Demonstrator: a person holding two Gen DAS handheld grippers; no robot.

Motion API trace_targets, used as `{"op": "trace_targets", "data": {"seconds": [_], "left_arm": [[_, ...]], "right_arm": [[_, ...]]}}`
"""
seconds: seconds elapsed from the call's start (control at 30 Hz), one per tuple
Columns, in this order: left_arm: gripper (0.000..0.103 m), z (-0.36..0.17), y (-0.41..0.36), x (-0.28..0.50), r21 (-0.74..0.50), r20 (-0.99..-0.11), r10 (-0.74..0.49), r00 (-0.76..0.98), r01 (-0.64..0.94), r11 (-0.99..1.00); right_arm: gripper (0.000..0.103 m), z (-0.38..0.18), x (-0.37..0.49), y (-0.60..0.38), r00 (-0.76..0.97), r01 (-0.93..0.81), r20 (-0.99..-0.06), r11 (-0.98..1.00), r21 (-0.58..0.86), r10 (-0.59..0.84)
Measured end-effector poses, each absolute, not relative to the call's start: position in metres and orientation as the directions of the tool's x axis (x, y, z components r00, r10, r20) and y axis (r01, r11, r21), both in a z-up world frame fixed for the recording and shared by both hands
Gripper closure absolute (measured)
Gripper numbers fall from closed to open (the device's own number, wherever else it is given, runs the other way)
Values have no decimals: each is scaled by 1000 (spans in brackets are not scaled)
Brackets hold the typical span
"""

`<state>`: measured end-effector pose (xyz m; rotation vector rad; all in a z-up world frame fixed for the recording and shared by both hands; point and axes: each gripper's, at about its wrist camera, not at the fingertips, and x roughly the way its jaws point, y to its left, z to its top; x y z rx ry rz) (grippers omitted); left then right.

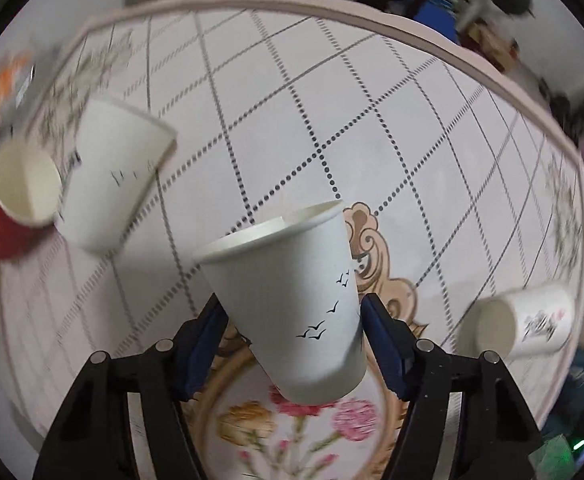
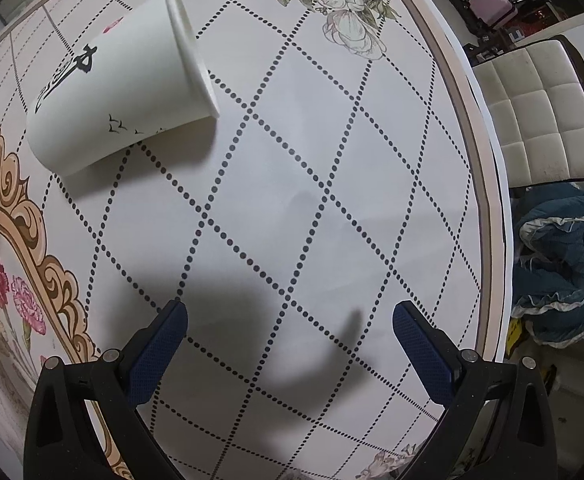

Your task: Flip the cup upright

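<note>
In the left wrist view my left gripper (image 1: 292,320) is shut on a white paper cup with black birds (image 1: 288,300). The cup is held rim up, slightly tilted, above the table. Another white cup (image 1: 112,176) stands upside down at the left, leaning in the blurred image. A third white cup with black writing (image 1: 523,324) lies on its side at the right edge. It also shows in the right wrist view (image 2: 120,88), lying on its side, rim to the right. My right gripper (image 2: 290,340) is open and empty above the table, well in front of that cup.
A red cup with a white inside (image 1: 16,200) sits at the far left. The round table (image 2: 311,208) has a dotted diamond pattern and flower prints. A white padded chair (image 2: 539,112) and blue cloth (image 2: 563,256) lie beyond the table's right edge.
</note>
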<state>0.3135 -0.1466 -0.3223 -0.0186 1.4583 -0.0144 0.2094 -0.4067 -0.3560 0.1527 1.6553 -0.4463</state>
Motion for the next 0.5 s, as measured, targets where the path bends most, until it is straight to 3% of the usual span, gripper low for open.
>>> {"op": "trace_targets", "data": {"seconds": [0.2,0.5], "left_arm": [[37,-300,-145,292,59,-983,31,183,152,987],[37,-271,-104,248,98,-978,45,203,261,960]], "right_arm": [[0,-346,196,-401,-126,369,-979,909,-194,-158],[0,-322,166,-361,-95,383,-983,905,-185,-160]]}}
